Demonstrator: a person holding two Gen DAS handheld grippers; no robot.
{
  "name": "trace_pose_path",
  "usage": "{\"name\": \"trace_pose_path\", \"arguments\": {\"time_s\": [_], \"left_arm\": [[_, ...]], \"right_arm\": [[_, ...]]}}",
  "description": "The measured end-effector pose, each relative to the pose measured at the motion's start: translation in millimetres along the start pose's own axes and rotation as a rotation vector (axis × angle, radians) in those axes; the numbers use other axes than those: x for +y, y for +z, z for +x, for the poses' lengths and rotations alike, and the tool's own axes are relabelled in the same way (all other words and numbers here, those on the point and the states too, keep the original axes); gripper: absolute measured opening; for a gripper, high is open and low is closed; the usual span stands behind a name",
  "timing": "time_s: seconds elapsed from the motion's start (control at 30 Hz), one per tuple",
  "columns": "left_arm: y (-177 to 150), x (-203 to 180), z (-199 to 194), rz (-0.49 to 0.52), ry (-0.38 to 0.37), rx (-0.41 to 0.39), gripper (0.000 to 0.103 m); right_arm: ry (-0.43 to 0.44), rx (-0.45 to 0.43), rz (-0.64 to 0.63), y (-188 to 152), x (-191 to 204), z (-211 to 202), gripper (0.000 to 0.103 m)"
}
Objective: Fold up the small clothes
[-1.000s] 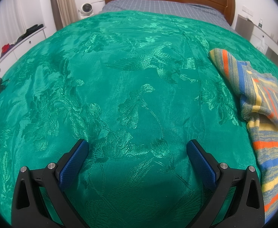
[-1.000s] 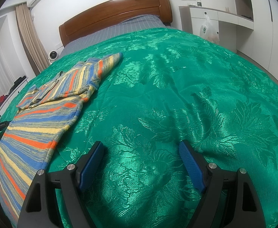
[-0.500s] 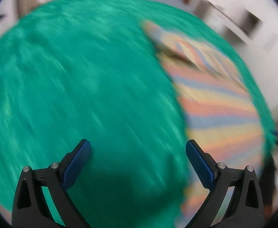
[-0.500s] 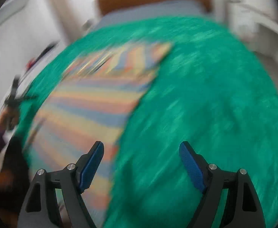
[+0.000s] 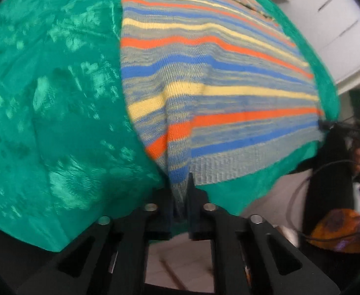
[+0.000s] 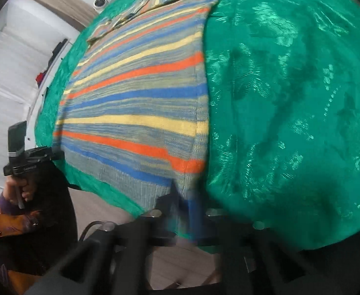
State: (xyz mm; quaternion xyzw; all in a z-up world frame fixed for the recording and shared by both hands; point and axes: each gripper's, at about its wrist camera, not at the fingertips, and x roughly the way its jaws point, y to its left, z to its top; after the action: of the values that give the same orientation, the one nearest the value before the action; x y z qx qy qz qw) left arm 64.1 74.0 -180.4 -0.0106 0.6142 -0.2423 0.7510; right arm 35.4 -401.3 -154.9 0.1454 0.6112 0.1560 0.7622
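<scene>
A knitted sweater [image 5: 204, 73] with orange, blue, yellow and grey stripes lies flat on a green bedspread [image 5: 44, 98], its ribbed hem at the bed's near edge. My left gripper [image 5: 180, 191] is shut on the hem's left corner, and the knit bunches into a ridge above the jaws. In the right wrist view the same sweater [image 6: 140, 103] runs away toward its collar. My right gripper [image 6: 187, 206] is shut on the hem's right corner, where the cloth is pinched and blurred.
The green bedspread [image 6: 290, 98] drops off at the near edge to pale floor. A person's hand on the other gripper's handle [image 6: 20, 172] shows at lower left in the right wrist view. White cabinets stand beyond the bed.
Both grippers swung from open green bedspread to the sweater's hem and tipped downward. Both went from wide open to shut on the hem corners.
</scene>
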Motion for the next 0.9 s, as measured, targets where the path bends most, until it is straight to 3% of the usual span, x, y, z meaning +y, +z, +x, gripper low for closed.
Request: {"name": "trace_pose_path", "arguments": {"time_s": [0.2, 0.33, 0.4, 0.53, 0.7, 0.77, 0.9], "left_arm": [[-9, 22, -10, -0.127, -0.135, -0.035, 0.006], [-7, 22, -4, -0.137, -0.146, -0.034, 0.006], [-7, 22, -14, -0.143, -0.162, -0.063, 0.005], [9, 21, -47, -0.15, -0.207, -0.137, 0.005], [89, 23, -74, -0.133, -0.226, -0.255, 0.005], [144, 27, -77, -0.113, -0.196, -0.313, 0.005], [249, 45, -64, -0.122, -0.125, -0.361, 0.005]], "right_arm": [[-0.04, -0.043, -0.018, -11, 9, -48, 0.004], [-0.08, -0.012, -0.047, -2, 13, -31, 0.005], [-0.058, -0.012, -0.008, 1, 5, -27, 0.005], [0.073, -0.1, 0.084, 15, -6, -46, 0.005], [0.18, -0.269, 0.099, 80, -9, -82, 0.005], [0.177, -0.321, 0.083, 113, -10, -87, 0.005], [0.126, -0.404, 0.054, 216, -14, -77, 0.005]]}}
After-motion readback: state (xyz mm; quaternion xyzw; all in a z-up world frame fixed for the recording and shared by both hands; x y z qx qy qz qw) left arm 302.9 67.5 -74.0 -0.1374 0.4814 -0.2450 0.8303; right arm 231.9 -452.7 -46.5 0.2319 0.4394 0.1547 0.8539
